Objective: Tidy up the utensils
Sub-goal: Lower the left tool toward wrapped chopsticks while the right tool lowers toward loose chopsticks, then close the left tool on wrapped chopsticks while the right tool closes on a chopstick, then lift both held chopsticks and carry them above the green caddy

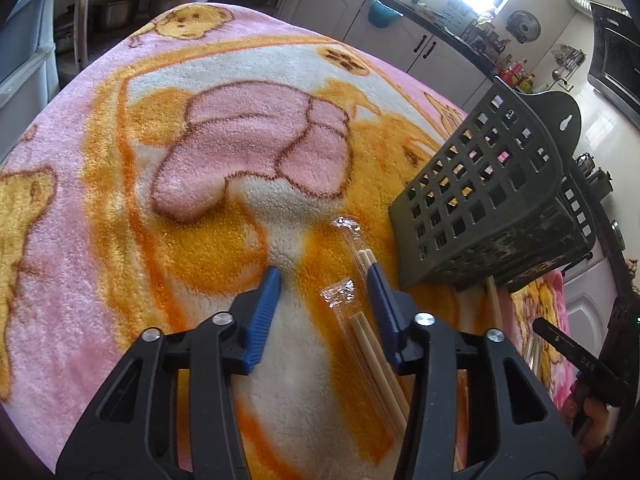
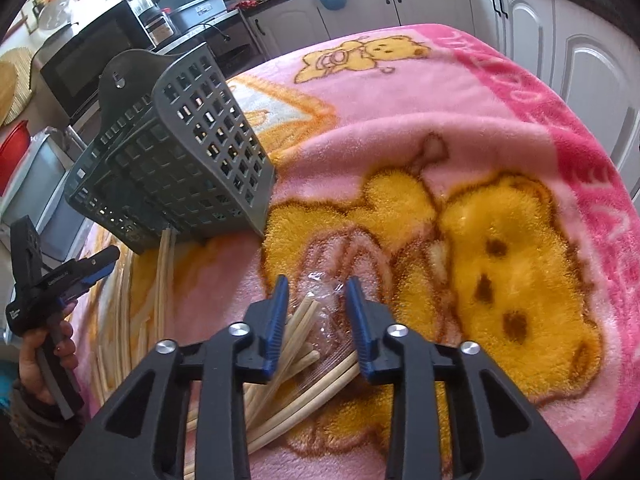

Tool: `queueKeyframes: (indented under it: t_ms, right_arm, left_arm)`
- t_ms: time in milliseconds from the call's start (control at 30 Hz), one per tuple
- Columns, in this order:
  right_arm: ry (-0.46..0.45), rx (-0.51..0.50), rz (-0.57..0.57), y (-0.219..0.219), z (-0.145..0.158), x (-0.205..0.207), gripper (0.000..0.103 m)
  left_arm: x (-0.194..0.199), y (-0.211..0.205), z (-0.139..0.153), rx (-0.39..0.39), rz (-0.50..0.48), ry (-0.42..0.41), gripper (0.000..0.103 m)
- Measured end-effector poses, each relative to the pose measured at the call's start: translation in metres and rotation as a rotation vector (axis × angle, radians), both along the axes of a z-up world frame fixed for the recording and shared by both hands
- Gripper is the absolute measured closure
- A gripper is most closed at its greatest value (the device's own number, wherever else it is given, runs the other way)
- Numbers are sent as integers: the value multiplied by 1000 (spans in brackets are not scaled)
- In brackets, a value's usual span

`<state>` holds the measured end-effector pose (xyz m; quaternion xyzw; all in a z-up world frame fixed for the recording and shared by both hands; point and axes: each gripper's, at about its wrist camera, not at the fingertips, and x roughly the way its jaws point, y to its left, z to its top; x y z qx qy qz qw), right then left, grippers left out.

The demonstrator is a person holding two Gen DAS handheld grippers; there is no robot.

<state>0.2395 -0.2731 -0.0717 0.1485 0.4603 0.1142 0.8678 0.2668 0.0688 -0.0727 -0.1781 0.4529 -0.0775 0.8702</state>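
Two pairs of tongs, one in each of my hands, both angled down at the chopsticks on the table. My left tongs (image 1: 324,278) are partly open over bare blanket (image 1: 248,140); their right tip sits just beside one wrapped pair of chopsticks (image 1: 362,258), another wrapped pair (image 1: 372,344) lies between the arms, and nothing is pinched. My right tongs (image 2: 316,288) are narrowed around a loose bundle of chopsticks (image 2: 302,318) and crinkled plastic wrap (image 2: 320,292), straddling rather than squeezing as far as I can judge; I cannot tell whether the pads touch wood. I hold both low, I think, to lift sticks into the grey holder (image 2: 180,160), which lies tipped on its side just past them. More sticks (image 2: 164,276) disappear under it. My own tongs hide the near ends of the bundle, so I cannot count it.
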Motion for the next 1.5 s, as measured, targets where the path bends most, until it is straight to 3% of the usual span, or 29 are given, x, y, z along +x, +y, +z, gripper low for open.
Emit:
queueKeyframes:
  t_ms: [300, 467, 600, 667, 733, 767, 1133, 1267, 1500]
  right_arm:
    - [-37, 15, -1, -11, 7, -2, 92]
    - [-87, 27, -15, -19, 21, -6, 95]
    - [-120, 35, -23, -23, 32, -9, 95]
    - [-131, 39, -25, -24, 36, -11, 95]
    - [-140, 34, -26, -23, 40, -12, 95]
    - [-146, 33, -27, -24, 42, -13, 95]
    - [-222, 52, -15, -18, 71, -16, 96]
    - [-259, 57, -4, -13, 85, -16, 96]
    - [-314, 75, 31, -2, 108, -17, 96]
  left_arm:
    - [2, 12, -4, -9, 17, 5, 95]
    - [3, 20, -6, -39, 20, 9, 102]
    - [1, 21, -3, -64, 6, 0, 103]
    - [2, 22, -4, -117, -10, 14, 102]
    - [1, 20, -5, -144, -24, 20, 90]
    - [1, 18, -4, -142, -27, 20, 85]
    - [-3, -8, -2, -28, -76, 11, 86]
    - [-7, -19, -2, 52, -93, 1, 98]
    - [-16, -21, 15, 56, -121, -56, 102]
